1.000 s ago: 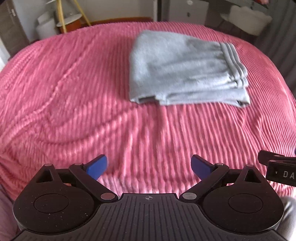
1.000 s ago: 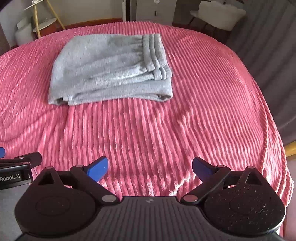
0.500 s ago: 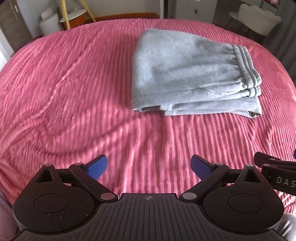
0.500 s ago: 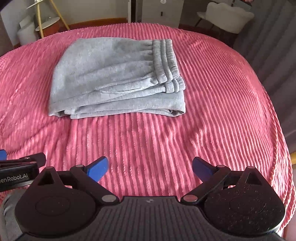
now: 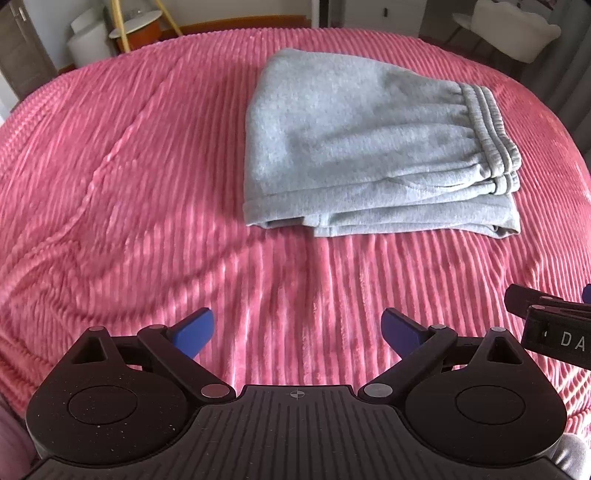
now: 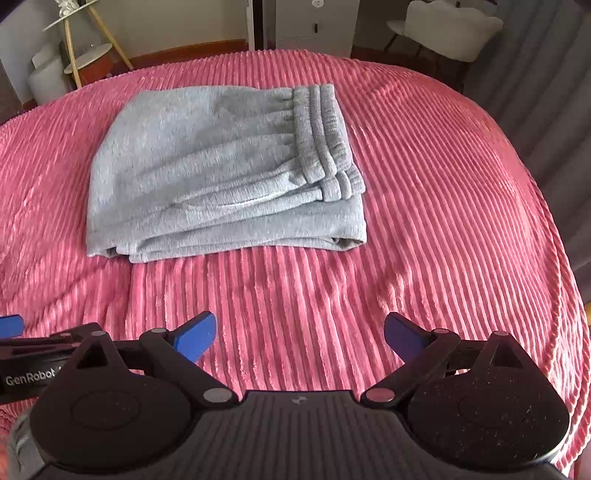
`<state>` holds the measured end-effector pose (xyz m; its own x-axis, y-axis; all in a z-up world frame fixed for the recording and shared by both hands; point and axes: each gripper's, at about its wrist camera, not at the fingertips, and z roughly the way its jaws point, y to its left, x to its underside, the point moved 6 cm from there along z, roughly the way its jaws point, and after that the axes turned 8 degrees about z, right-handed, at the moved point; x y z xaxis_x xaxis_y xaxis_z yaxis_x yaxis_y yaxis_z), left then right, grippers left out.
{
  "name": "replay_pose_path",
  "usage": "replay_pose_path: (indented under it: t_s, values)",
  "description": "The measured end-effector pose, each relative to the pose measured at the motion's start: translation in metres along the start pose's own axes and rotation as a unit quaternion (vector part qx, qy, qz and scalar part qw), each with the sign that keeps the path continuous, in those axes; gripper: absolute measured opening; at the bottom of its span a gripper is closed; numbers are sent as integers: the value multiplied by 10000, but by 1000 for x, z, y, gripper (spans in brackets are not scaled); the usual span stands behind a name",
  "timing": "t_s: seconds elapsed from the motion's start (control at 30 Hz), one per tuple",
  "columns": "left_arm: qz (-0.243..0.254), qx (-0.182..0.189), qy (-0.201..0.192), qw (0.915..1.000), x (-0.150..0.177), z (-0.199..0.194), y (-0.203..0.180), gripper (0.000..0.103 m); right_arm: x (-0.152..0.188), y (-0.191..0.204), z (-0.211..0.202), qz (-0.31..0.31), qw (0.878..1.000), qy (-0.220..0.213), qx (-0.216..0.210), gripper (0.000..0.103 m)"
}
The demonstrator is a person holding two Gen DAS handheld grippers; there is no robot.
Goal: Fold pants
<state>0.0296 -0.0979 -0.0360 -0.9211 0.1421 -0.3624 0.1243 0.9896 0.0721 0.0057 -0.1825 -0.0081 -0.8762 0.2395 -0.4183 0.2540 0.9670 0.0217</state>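
Grey sweatpants (image 5: 369,147) lie folded into a compact stack on the pink ribbed bedspread (image 5: 129,166), waistband at the right end. They also show in the right wrist view (image 6: 221,173). My left gripper (image 5: 297,328) is open and empty, held over the bedspread short of the pants' near edge. My right gripper (image 6: 299,332) is open and empty, also short of the pants. Each gripper's body shows at the edge of the other's view.
The bedspread (image 6: 443,203) drops off at the right edge. Beyond the bed's far side stand a white chair (image 6: 450,33), a small round side table with yellow legs (image 5: 136,29) and a white cabinet (image 6: 314,22).
Both grippers have moved forward toward the pants, which now look larger and nearer in both views. The jaws stay open and the pants have not moved.
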Motion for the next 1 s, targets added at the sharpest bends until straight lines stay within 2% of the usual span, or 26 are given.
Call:
replay_pose_path:
  t_s: [1.0]
  values:
    - [11,39,-31,10000,-2,-7,-5,100,-4,5,-9,-164,9998,-133,-36,98]
